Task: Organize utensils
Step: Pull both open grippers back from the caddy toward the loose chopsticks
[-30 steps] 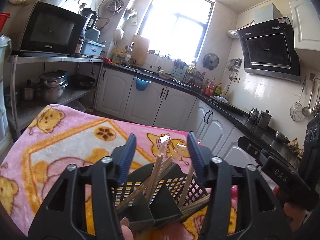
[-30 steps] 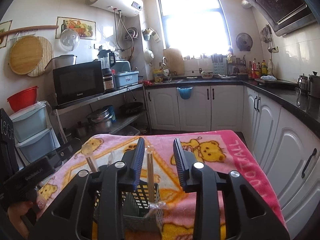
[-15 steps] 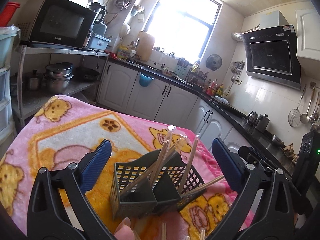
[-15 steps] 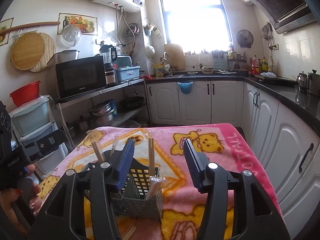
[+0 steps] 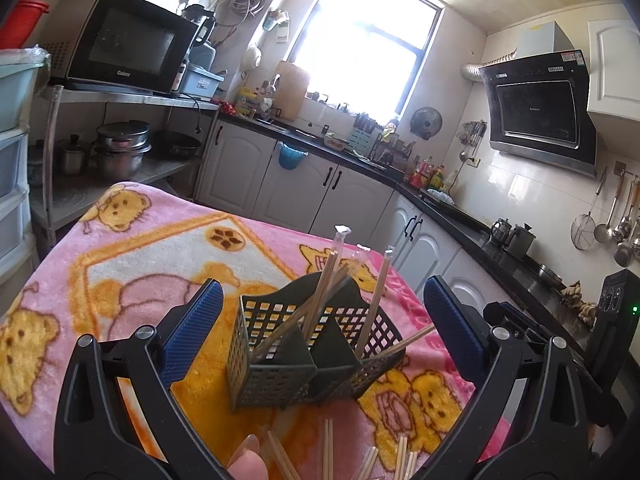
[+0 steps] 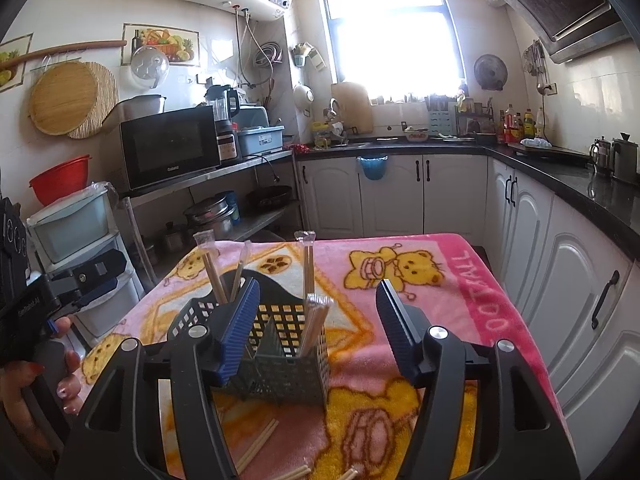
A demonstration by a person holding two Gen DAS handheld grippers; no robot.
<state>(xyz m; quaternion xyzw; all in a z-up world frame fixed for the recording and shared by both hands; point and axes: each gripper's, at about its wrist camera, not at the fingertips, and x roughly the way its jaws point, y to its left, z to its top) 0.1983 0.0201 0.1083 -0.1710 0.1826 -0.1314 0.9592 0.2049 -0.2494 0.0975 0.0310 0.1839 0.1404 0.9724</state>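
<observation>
A dark mesh utensil caddy (image 5: 276, 368) (image 6: 280, 364) stands upright on the pink blanket. Several wrapped chopsticks (image 5: 324, 280) lean in its compartments. My left gripper (image 5: 320, 284) is wide open, its blue pads (image 5: 192, 324) apart from the caddy's sides. My right gripper (image 6: 316, 284) is open and its jaws are opening. One wrapped chopstick pair (image 6: 308, 264) stands in the caddy between them, touching neither pad. Loose chopsticks (image 5: 328, 452) (image 6: 256, 444) lie on the blanket in front of the caddy.
The pink bear blanket (image 6: 432, 312) covers a small table whose edges drop off left, right and far. A person's hand (image 6: 60, 364) holds the left gripper's body (image 6: 80, 276). White cabinets (image 6: 560, 280) stand right; a shelf with a microwave (image 6: 168, 148) stands left.
Both grippers opened and drew back from the caddy. The left let go of the caddy; the right let go of a wrapped chopstick pair, which now stands in it. Loose chopsticks came into view.
</observation>
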